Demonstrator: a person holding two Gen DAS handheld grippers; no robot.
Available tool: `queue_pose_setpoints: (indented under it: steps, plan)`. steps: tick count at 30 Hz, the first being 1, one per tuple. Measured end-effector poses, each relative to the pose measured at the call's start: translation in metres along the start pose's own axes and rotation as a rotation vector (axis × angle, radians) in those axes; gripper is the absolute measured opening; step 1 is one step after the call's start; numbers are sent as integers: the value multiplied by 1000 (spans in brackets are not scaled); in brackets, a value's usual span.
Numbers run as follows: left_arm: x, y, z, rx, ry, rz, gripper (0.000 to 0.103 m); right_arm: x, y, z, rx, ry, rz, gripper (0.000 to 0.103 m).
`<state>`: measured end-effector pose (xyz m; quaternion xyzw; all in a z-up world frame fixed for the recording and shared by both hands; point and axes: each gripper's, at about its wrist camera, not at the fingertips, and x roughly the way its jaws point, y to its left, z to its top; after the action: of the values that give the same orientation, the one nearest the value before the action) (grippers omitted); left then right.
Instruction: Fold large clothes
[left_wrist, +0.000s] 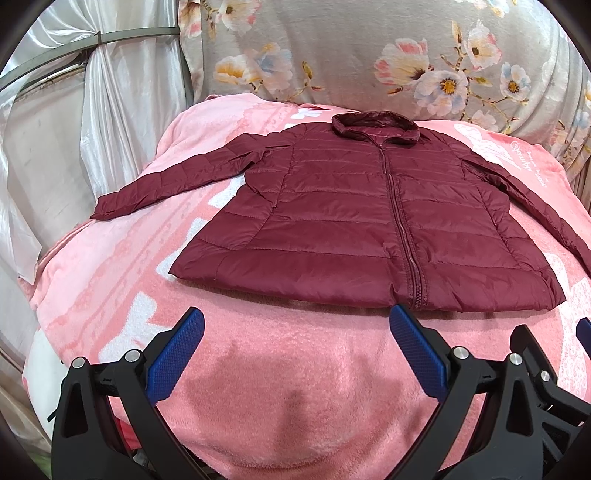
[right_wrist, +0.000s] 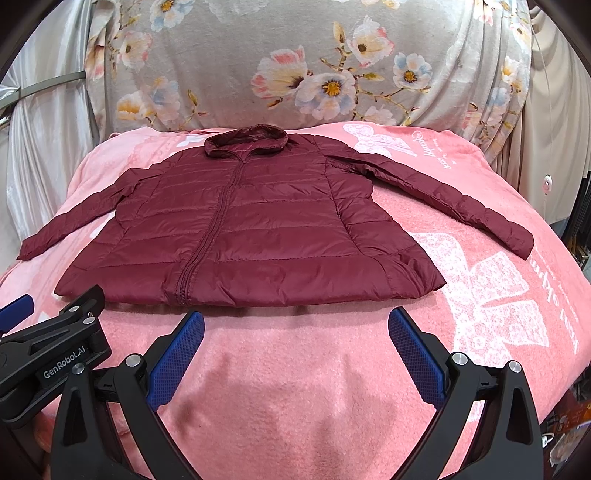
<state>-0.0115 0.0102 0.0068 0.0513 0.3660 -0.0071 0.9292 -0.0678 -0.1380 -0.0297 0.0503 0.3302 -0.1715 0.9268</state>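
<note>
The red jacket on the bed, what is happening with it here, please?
A person holds a two-finger gripper in each hand and is about to fold the maroon puffer jacket. It lies flat, zipped, face up on a pink blanket, both sleeves spread out to the sides. The left gripper and right gripper are both open, just short of the jacket's hem, touching nothing. No fold has been made yet.

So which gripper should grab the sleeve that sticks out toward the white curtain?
Probably the left. The left gripper hangs open on that sleeve's side of the jacket, while the right gripper, also open, sits nearer the other sleeve. Neither touches the jacket.
</note>
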Motion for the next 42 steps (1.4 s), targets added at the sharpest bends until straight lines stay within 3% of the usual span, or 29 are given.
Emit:
queue_pose_setpoints:
  steps: [24,30,34,38,42]
  plan:
    - [32,-8,0,26,54,14,98,36,2,-2,9,80,10,98]
    - [40,-10,3,13,50,-21,98,48,-7,4,12,93,19,98]
    - [44,-15,10,10,16,-10,98,59,-20,13,29,99,21,98]
    - [57,-18,21,-3,46,-9,98,74,-43,28,66,114,54,98]
    - [72,-16,39,7,74,-3,98,94,-115,54,239,113,84,98]
